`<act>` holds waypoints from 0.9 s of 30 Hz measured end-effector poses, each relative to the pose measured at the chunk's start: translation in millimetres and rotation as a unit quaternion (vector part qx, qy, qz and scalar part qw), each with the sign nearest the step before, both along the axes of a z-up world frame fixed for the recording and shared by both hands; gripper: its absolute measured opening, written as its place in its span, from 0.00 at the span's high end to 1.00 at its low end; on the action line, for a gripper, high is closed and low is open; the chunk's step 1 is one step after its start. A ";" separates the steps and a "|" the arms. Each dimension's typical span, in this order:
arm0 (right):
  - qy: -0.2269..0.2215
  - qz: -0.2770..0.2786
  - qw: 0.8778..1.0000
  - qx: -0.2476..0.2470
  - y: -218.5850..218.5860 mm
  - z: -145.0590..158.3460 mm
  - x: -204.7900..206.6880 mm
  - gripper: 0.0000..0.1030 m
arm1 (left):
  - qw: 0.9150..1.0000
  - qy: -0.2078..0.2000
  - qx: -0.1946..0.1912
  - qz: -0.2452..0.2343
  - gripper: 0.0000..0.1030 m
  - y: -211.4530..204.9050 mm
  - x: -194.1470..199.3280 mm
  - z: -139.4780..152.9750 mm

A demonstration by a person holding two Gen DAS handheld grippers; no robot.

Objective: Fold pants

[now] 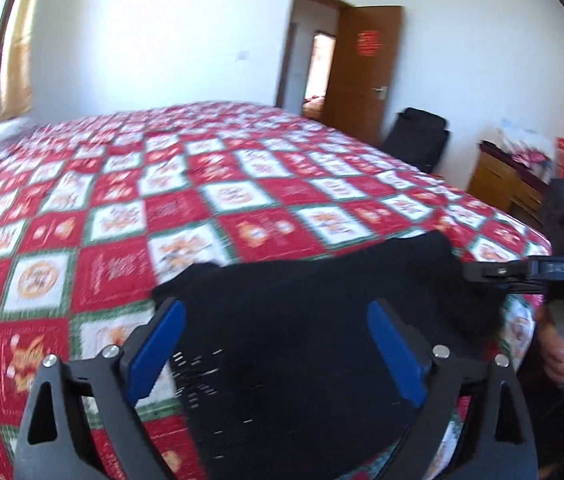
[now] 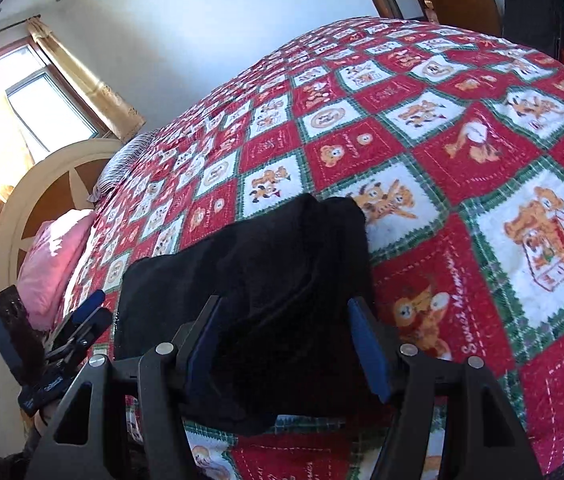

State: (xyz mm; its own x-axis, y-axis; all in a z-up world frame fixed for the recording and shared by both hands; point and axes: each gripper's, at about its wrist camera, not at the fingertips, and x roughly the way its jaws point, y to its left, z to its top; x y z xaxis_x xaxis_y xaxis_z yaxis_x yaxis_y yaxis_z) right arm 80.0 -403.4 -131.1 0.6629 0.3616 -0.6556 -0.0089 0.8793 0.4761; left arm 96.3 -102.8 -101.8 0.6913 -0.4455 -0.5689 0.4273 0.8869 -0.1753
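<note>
The black pants (image 1: 301,312) lie bunched in a folded heap at the near edge of the bed, on a red, white and green patchwork quilt (image 1: 202,200). My left gripper (image 1: 278,316) is open, its blue-padded fingers spread wide over the pants. In the right wrist view the pants (image 2: 266,264) form a thick dark stack. My right gripper (image 2: 282,316) is open too, its fingers on either side of the stack's near part. The right gripper also shows at the right edge of the left wrist view (image 1: 489,272), level with the pants' right end.
The quilt (image 2: 461,160) covers the whole bed. A pink pillow (image 2: 58,252) and a round headboard (image 2: 22,200) are at the head end by the window. A brown door (image 1: 365,68), a black bag (image 1: 417,140) and a wooden cabinet (image 1: 501,184) stand past the foot.
</note>
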 end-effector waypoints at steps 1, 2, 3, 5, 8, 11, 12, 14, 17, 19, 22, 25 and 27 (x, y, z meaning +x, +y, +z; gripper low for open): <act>0.000 0.005 1.000 -0.014 4.5 2.2 1.3 0.61 | 1.000 0.006 -0.003 0.004 0.07 3.3 2.2 -3.1; -0.001 0.008 0.999 -0.034 8.9 5.1 2.3 0.67 | 1.000 0.012 -0.007 0.006 0.07 5.9 4.0 -5.9; -0.007 0.008 0.999 -0.047 10.5 8.2 1.4 0.80 | 1.000 0.017 -0.009 0.008 0.07 7.6 4.8 -7.9; -0.024 0.014 0.998 -0.051 10.7 16.9 -1.5 0.82 | 1.000 0.020 -0.009 0.006 0.07 9.3 3.4 -11.1; -0.044 0.009 0.997 -0.066 7.0 28.0 -6.3 0.84 | 1.000 0.017 0.003 0.006 0.03 4.5 1.5 -16.4; -0.021 -0.006 0.995 -0.095 -2.7 19.8 -0.4 0.88 | 0.999 0.033 0.029 0.011 0.02 0.3 5.5 -28.7; -0.010 -0.020 0.993 -0.112 -6.4 14.3 2.2 0.88 | 0.998 0.043 0.043 0.015 0.02 -1.1 7.8 -35.1; 0.020 -0.031 0.992 -0.121 -19.7 0.0 5.3 0.88 | 0.998 0.050 0.040 0.019 0.01 1.0 8.5 -39.9; 0.006 -0.048 0.993 -0.111 -27.0 6.8 -1.6 0.88 | 0.998 0.054 0.029 0.020 0.01 3.5 7.6 -39.6; -0.028 -0.047 0.993 -0.106 -19.0 23.1 -7.4 0.87 | 0.998 0.054 0.030 0.021 0.01 2.0 6.2 -39.4; -0.093 -0.014 0.990 -0.109 12.6 46.0 -16.9 0.36 | 0.998 0.053 0.035 0.021 0.01 -0.9 5.3 -39.2; -0.107 0.063 0.988 -0.091 52.5 42.7 -14.3 0.29 | 0.997 0.056 0.038 0.021 0.00 -2.5 5.8 -37.8; -0.073 0.093 0.985 -0.124 74.9 27.6 -6.3 0.29 | 0.997 0.058 0.038 0.022 0.00 -2.3 5.8 -36.4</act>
State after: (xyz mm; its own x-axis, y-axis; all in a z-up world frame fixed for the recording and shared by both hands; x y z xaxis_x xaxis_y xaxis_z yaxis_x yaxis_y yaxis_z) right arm 73.6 -328.5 -103.5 0.6945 0.3263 -0.6413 -0.2335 0.9452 0.2281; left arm 102.1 -105.1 -138.2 0.6360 -0.3698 -0.6773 0.3690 0.9166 -0.1540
